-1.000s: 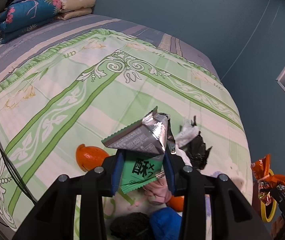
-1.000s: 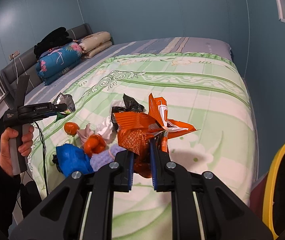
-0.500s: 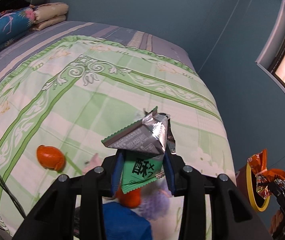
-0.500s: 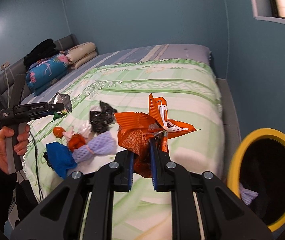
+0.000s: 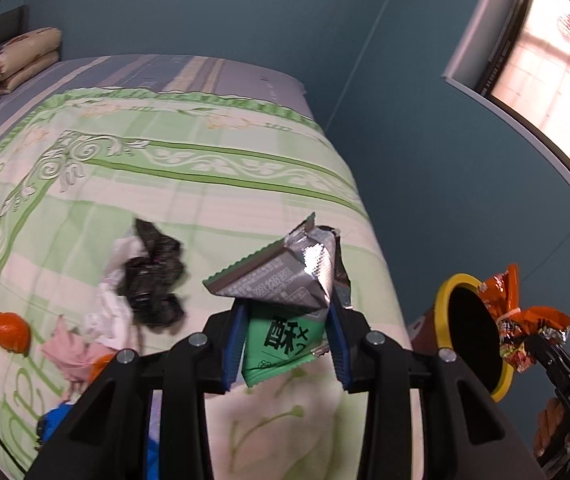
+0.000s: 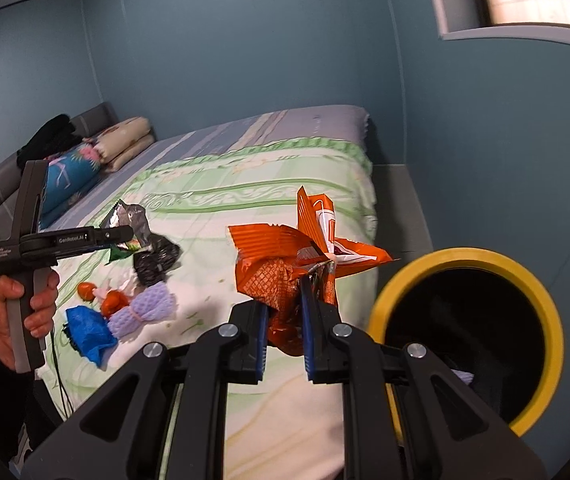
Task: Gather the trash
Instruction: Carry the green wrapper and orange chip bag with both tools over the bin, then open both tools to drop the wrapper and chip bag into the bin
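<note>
Beside the green-patterned bed, the crumpled orange foil wrapper clamped in the right hand-held gripper and the green-and-silver snack packet pinched in the left hand-held gripper have been carried toward the yellow-rimmed bin, now close enough for dropping, while further litter remains on the quilt beyond.

Two close wrist views — shared bed and bin

A heap of trash is spread on the bed; the bin is placed right of the bed's edge.
</note>
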A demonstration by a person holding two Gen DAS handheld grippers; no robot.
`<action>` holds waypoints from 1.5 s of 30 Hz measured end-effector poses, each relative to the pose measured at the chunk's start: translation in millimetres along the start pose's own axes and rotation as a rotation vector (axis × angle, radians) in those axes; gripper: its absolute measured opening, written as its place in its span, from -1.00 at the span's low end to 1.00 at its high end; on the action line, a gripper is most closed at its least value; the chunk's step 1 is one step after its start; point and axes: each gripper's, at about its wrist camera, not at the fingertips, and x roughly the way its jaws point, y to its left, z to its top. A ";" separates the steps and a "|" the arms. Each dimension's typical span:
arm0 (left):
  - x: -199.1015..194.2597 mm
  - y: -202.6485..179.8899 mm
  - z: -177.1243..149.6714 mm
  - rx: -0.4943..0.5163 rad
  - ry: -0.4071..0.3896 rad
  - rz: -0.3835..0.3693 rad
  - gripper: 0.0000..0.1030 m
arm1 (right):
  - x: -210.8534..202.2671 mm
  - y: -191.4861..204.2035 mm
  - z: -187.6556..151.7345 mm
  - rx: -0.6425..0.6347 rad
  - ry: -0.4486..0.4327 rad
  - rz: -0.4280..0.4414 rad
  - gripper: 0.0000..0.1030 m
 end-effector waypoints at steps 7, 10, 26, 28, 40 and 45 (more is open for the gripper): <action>23.5 -59.8 -2.5 0.075 0.033 -0.082 -0.33 | -15.7 -31.7 -0.6 0.039 -0.021 -0.061 -0.75; 36.8 -87.4 -6.3 0.109 0.056 -0.121 -0.33 | -21.3 -45.9 -1.5 0.063 -0.028 -0.085 -0.75; 79.6 -189.0 -23.9 0.262 0.137 -0.241 -0.33 | -39.1 -106.3 -7.7 0.153 -0.046 -0.197 -0.75; 83.2 -199.8 -29.2 0.276 0.147 -0.250 -0.33 | -39.9 -110.0 -9.1 0.163 -0.047 -0.209 -0.75; 111.0 -247.1 -45.6 0.320 0.199 -0.318 -0.33 | -41.2 -133.8 -17.4 0.206 -0.041 -0.262 -0.74; 126.1 -261.1 -52.5 0.323 0.232 -0.337 -0.33 | -36.0 -142.0 -19.9 0.219 -0.029 -0.274 -0.74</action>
